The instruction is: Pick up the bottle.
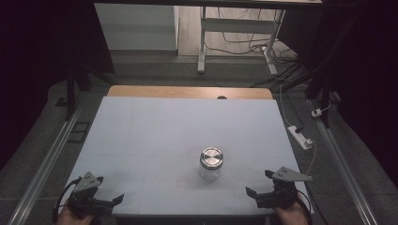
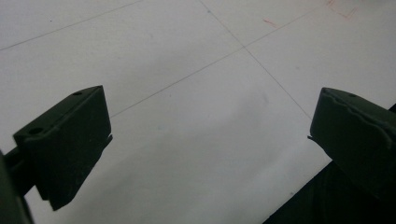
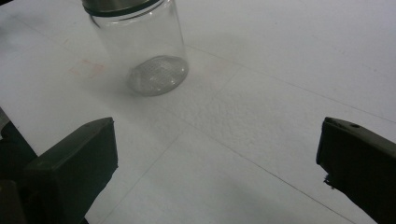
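Glass jar (image 1: 211, 164) upright on white table (image 1: 155, 136), both grippers idle.
Left gripper (image 1: 105, 199) and right gripper (image 1: 260, 183) at near corners, jaws spread wide, empty; jar with metal lid (image 1: 211, 157) between them, nearer right.

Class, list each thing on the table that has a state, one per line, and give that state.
Glass jar: upright, apparently empty, apart from both tongs.
Metal lid: on the jar, closing it.
Left tongs: open, holding nothing, at the table's near left edge.
Right tongs: open, holding nothing, facing the jar.
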The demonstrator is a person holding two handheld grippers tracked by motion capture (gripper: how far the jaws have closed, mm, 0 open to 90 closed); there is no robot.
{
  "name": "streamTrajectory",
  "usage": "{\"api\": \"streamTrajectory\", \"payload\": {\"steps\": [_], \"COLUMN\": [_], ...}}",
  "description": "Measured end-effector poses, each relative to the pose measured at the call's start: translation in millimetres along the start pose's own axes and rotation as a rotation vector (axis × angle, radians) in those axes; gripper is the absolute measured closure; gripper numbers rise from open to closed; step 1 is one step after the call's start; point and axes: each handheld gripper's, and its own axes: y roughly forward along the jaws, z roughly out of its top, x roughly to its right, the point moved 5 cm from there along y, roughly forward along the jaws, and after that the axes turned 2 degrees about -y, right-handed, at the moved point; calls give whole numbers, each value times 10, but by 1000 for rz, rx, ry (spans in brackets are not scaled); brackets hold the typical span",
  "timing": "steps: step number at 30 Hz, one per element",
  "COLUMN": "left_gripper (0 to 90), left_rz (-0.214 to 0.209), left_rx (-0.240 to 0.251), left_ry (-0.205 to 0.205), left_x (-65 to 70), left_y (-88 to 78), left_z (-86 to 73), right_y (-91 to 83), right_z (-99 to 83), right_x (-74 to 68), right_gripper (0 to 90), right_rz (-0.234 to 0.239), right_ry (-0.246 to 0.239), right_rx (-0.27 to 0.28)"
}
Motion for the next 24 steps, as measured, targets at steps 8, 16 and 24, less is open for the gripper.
{"api": "streamTrajectory", "payload": {"steps": [8,16,24], "left_gripper": [0,0,0], "left_rz": [2,2,0], "left_rx": [0,-1,-3], "left_ry": [0,-1,0], "left_x": [0,-1,-1], "left_y": [0,2,3], "left_z": [-1,-1,-1], "right_y": [52,116,185], "right_z": [67,119,169], "right_x": [-92,-173,-236], "right_gripper": [0,0,0], "right_rz": [41,73,115], "right_ry": [-28,-64,-81], "right_rx": [14,25,33]}}
